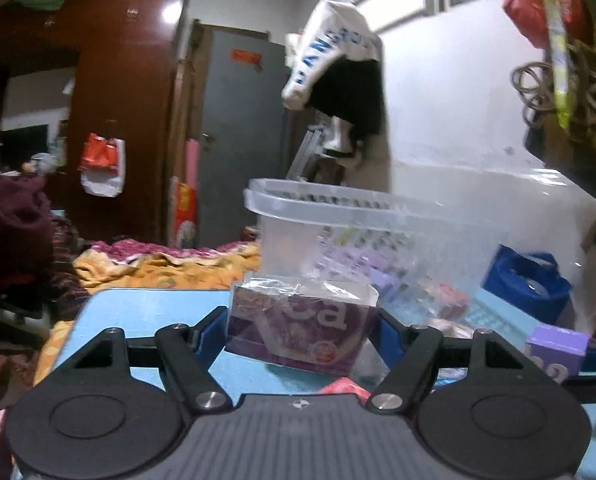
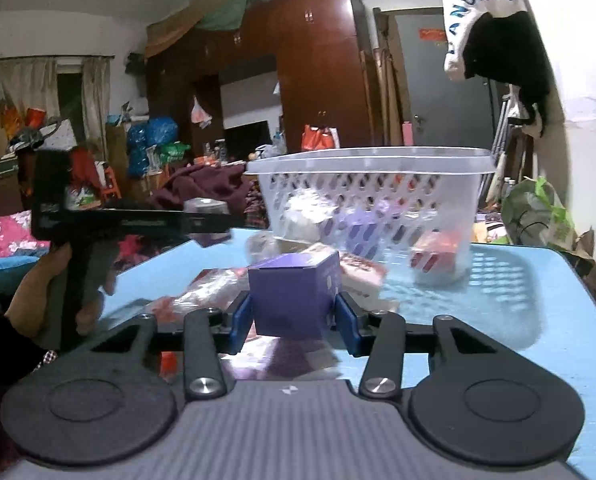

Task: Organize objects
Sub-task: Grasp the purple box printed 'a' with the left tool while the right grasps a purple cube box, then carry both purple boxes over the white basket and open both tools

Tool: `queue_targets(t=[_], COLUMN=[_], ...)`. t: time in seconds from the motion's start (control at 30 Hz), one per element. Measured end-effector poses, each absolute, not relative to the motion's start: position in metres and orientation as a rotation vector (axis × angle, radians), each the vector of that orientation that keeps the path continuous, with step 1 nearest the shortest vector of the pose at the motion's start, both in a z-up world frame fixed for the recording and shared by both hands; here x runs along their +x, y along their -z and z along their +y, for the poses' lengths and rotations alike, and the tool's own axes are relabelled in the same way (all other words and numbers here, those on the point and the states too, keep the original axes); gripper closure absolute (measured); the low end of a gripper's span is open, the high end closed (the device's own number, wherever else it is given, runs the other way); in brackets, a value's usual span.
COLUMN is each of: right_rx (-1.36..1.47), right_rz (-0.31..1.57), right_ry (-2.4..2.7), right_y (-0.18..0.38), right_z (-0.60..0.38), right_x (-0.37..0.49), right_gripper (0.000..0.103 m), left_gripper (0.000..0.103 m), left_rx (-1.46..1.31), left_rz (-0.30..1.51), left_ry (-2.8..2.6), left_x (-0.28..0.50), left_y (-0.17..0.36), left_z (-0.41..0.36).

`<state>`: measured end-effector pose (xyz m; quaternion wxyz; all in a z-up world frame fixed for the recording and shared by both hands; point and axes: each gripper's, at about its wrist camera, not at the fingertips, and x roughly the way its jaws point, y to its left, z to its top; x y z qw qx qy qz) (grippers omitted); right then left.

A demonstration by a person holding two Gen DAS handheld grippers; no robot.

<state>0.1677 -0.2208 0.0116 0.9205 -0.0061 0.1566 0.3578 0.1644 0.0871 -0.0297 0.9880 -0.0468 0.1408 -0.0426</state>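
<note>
Closing on two packets at once, the left gripper (image 1: 300, 330) has its jaws clamped on a wrapped purple box (image 1: 298, 328) on the blue tabletop (image 1: 146, 312), best lifted level into the basket (image 1: 362, 216) beyond. Only the right wrist view shows the right gripper (image 2: 294, 314) pinching a purple carton (image 2: 294, 296).

The surface (image 2: 498, 304) is light blue. On it stands a clear plastic basket (image 2: 372, 196) with a perforated grid pattern. A plain purple box (image 2: 294, 296) sits between blue pads (image 2: 348, 320); a dark purple packet (image 1: 302, 328) carries white lettering under clear wrap.
</note>
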Motion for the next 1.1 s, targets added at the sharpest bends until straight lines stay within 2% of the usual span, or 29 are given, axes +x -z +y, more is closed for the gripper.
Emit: queue_targets(t=[0.87, 1.1], right_rx=[0.130, 0.159], right_rz=[0.295, 0.264], right_ry=[-0.664, -0.683], right_y=[-0.008, -0.010], right_z=[-0.267, -0.272], right_x=[0.185, 0.185], right_gripper=[0.057, 0.057], left_gripper=[0.026, 0.026], left_rx=[-0.136, -0.169], left_rz=[0.255, 0.141], left_ry=[0.080, 0.067], left_x=[0.162, 0.142], left_y=[0.031, 0.023], left_z=[0.096, 0.100])
